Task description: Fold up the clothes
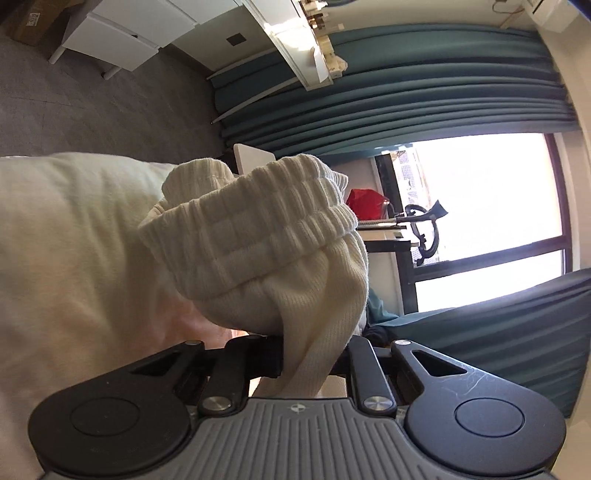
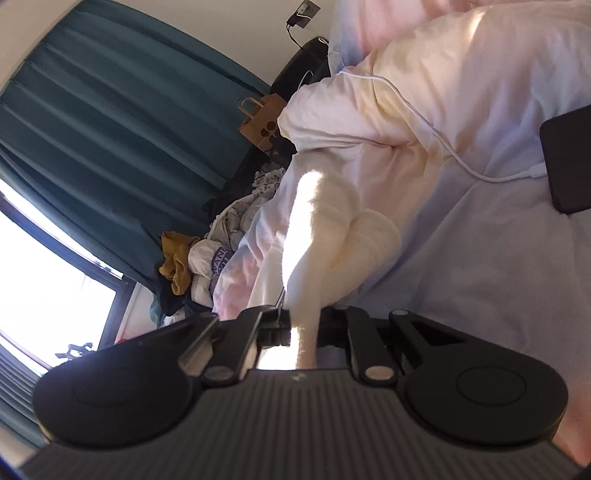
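Observation:
A cream ribbed knit garment [image 1: 258, 236] with a thick elastic band fills the middle of the left wrist view. My left gripper [image 1: 308, 363] is shut on a bunch of its fabric and holds it up in the air. In the right wrist view my right gripper [image 2: 303, 328] is shut on another part of the cream garment [image 2: 332, 236], which hangs over the bed, partly sunlit. The fingertips of both grippers are hidden by the cloth.
A bed with a pale sheet [image 2: 480, 258] and a cream duvet [image 2: 424, 92] carries a white cable [image 2: 436, 129] and a dark tablet [image 2: 569, 158]. A pile of clothes [image 2: 221, 240] lies by the teal curtains [image 2: 110, 129]. A window [image 1: 480, 192] and a white cabinet [image 1: 122, 33] show.

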{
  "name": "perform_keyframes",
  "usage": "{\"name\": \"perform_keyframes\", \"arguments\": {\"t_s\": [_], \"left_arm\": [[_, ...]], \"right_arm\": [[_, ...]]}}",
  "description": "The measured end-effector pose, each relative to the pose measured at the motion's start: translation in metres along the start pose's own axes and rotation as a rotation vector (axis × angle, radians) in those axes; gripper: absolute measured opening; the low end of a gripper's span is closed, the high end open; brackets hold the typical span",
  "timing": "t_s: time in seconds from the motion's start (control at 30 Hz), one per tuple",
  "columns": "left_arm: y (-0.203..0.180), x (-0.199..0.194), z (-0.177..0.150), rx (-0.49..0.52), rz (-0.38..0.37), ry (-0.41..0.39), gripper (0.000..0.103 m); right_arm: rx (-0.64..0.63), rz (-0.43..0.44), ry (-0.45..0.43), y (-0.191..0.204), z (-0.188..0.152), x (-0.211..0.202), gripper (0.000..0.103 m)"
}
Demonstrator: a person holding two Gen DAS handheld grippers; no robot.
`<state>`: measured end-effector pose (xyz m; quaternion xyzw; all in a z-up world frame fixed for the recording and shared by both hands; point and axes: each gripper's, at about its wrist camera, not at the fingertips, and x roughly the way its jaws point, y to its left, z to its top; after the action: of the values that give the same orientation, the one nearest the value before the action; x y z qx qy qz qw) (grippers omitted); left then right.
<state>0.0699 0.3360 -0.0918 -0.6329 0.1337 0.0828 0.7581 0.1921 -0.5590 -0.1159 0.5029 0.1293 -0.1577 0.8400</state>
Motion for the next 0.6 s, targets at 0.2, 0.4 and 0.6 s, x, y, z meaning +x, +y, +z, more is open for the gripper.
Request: {"name": "perform_keyframes", "arguments": {"t_s": [0.2, 0.4, 0.6], "left_arm": [[0.044, -0.067, 0.004, -0.151, 0.096, 0.002, 0.015], [0.042, -0.098, 0.006, -0.067, 0.172, 0.018, 0.018], [0.011, -0.094, -0.001, 0.108, 0.315, 0.047, 0.06]], "right_arm": [[0.083, 0.002, 0.071, -0.012, 0.004, -0.041, 0.011], [0.179, -0.008, 0.155, -0.037, 0.005, -0.073, 0.011], [0.15, -0.13, 0.211, -0.06, -0.003, -0.057, 0.011]]}}
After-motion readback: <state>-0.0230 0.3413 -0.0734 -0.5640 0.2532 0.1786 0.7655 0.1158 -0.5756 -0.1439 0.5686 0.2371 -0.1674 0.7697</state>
